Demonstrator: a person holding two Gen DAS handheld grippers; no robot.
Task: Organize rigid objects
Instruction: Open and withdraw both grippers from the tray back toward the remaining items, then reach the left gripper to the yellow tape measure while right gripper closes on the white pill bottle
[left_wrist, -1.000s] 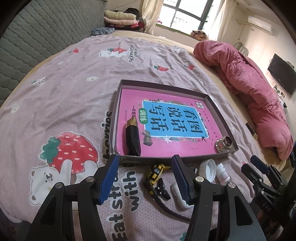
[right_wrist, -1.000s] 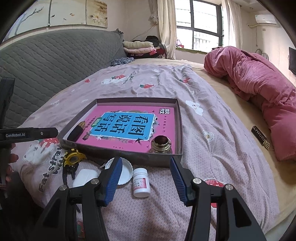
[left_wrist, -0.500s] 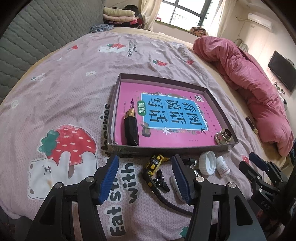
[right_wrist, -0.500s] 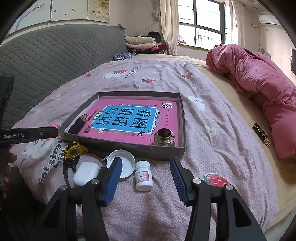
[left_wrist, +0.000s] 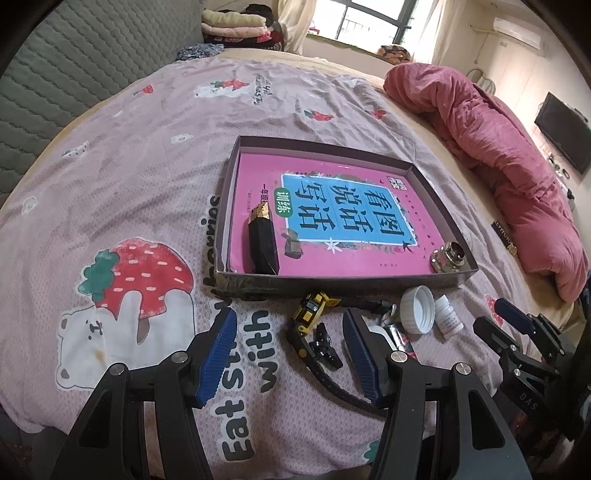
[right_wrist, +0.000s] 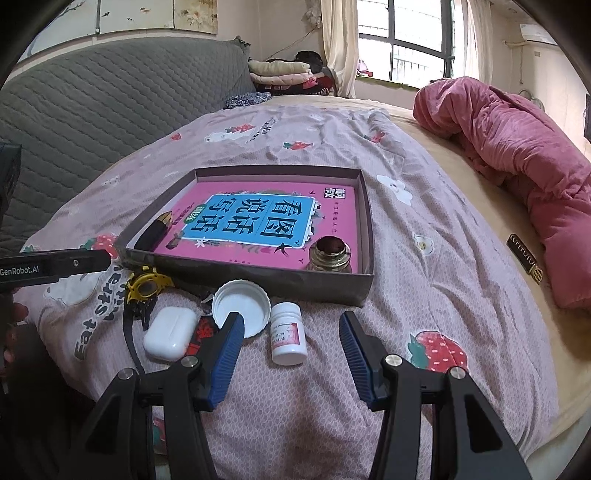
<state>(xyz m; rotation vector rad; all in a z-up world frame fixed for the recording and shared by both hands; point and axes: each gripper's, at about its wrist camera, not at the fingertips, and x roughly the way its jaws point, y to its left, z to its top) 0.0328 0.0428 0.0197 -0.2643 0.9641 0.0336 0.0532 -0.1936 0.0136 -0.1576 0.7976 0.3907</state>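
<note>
A bed covered by a pink strawberry-print sheet (left_wrist: 155, 155) is seen. Nearest, the left tool (left_wrist: 290, 354) and right tool (right_wrist: 291, 349) are held with jaws apart, nothing gripped. Just beyond, a yellow watch (left_wrist: 312, 308), white earbud case (right_wrist: 170, 334), white cap (right_wrist: 242, 302) and pill bottle (right_wrist: 289, 332) are laid. Behind them, a shallow box (right_wrist: 258, 278) is placed, holding a pink book (left_wrist: 332, 218), black lipstick (left_wrist: 262, 243) and metal cap (left_wrist: 448, 256).

The left gripper (left_wrist: 290, 350) finger hides most of the white case (left_wrist: 376, 329).
</note>
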